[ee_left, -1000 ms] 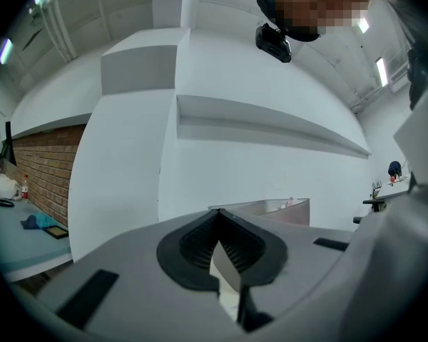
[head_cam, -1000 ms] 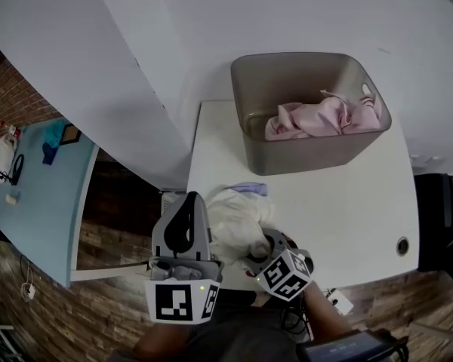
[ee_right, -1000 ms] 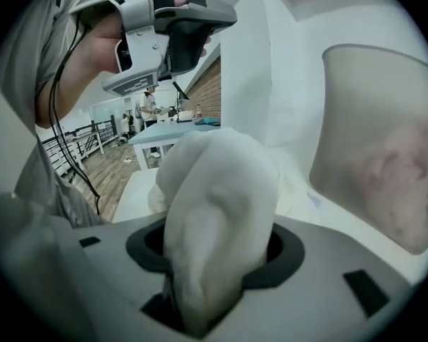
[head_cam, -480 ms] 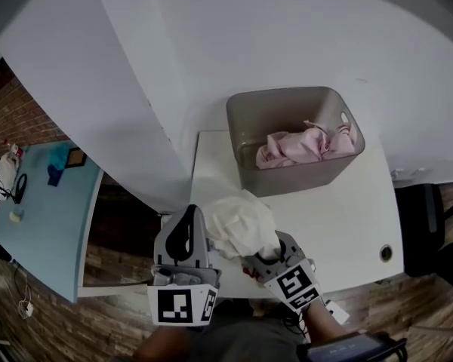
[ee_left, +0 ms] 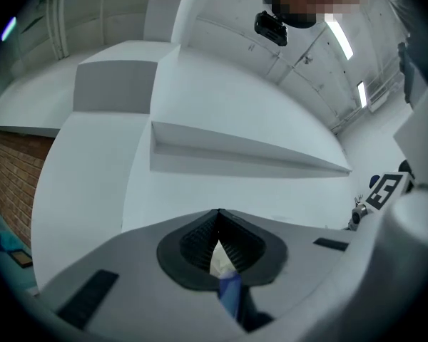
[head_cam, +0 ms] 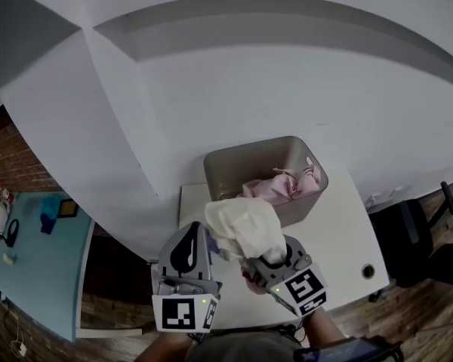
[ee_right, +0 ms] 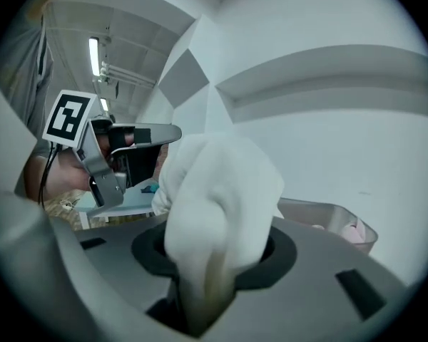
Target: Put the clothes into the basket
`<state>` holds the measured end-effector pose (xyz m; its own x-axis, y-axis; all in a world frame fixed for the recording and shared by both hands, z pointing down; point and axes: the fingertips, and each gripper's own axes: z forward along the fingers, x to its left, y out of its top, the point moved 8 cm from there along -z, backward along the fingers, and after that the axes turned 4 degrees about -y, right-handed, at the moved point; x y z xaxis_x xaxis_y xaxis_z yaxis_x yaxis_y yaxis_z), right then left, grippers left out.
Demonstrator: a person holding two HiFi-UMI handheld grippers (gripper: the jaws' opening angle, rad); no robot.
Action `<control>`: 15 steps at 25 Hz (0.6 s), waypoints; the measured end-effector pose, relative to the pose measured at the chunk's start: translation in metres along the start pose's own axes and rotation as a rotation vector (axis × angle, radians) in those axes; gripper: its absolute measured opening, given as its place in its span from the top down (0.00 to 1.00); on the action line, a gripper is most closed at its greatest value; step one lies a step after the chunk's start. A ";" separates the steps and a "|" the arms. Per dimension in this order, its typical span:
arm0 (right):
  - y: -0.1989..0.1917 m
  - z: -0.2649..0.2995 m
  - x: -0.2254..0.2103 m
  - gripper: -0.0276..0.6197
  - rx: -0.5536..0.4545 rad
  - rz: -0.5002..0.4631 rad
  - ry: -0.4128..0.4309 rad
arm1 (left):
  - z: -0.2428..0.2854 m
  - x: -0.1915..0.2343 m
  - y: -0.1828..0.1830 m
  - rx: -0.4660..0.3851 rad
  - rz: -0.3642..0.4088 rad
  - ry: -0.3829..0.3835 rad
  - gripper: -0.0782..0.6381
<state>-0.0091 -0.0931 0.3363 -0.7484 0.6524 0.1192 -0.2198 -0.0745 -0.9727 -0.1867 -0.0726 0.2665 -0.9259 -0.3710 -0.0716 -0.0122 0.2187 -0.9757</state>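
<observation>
Over the near table edge: the white garment (head_cam: 245, 228) hung clear of the table (head_cam: 340, 232), bunched between both grippers and just short of the basket (head_cam: 230, 168).
Basket contents: pink clothes (head_cam: 281, 187) lay inside toward the far wall; open room showed at the near side.
Left gripper (head_cam: 194, 231): the jaws were drawn almost together on a thin fold of white cloth. A blue strip (ee_left: 230, 294) sat in the same pinch; whether it belonged to the garment could not be told.
Right gripper (head_cam: 260, 259): the jaws had just been closing and stood clamped on a thick wad of the garment, which bulged out above the pads.
Stiffness: judged fully soft. The cloth kept no shape of its own and draped from each point of hold.
Weight: judged light. The bundle showed no strain or long sag between the two holds.
Surface: judged matte and not slippery; ribbed pads were expected to bite well.
Fragility: judged low. A firm clamp was acceptable, and crushing was no concern.
Recommended hold: a gathered wad, as at the right, was judged more secure than a single thin fold, as at the left.
Hazard: loose cloth below the holds could snag on the basket's near rim, and the thin left fold could slide free.
</observation>
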 end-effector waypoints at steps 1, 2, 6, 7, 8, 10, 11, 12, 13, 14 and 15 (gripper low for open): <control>0.004 -0.001 -0.005 0.69 -0.007 0.001 -0.018 | 0.003 -0.001 0.001 -0.003 0.001 -0.010 0.88; 0.006 -0.002 -0.009 0.69 -0.011 0.002 -0.035 | 0.007 -0.003 0.001 -0.004 0.001 -0.019 0.88; 0.012 -0.007 -0.029 0.69 -0.019 0.011 -0.087 | 0.019 -0.010 -0.001 -0.001 -0.009 -0.039 0.88; 0.014 -0.009 -0.035 0.69 -0.020 0.018 -0.097 | 0.023 -0.012 -0.001 0.001 -0.012 -0.043 0.88; 0.015 -0.012 -0.042 0.69 -0.022 0.026 -0.107 | 0.028 -0.015 -0.002 0.003 -0.016 -0.046 0.88; 0.019 -0.015 -0.059 0.69 -0.026 0.036 -0.126 | 0.039 -0.022 -0.004 0.005 -0.022 -0.052 0.88; 0.021 -0.017 -0.067 0.69 -0.028 0.036 -0.135 | 0.044 -0.025 -0.004 0.006 -0.024 -0.055 0.88; 0.024 -0.017 -0.076 0.69 -0.027 0.033 -0.143 | 0.049 -0.028 -0.005 0.006 -0.025 -0.055 0.88; 0.026 -0.017 -0.083 0.69 -0.023 0.030 -0.148 | 0.054 -0.030 -0.005 0.005 -0.026 -0.054 0.88; 0.028 -0.016 -0.091 0.69 -0.019 0.027 -0.152 | 0.059 -0.032 -0.006 0.005 -0.029 -0.050 0.88; 0.030 -0.015 -0.098 0.69 -0.015 0.025 -0.153 | 0.064 -0.032 -0.006 0.005 -0.032 -0.044 0.88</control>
<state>0.0665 -0.1478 0.2924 -0.8403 0.5281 0.1229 -0.1915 -0.0769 -0.9785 -0.1325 -0.1195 0.2619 -0.9075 -0.4172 -0.0495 -0.0395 0.2020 -0.9786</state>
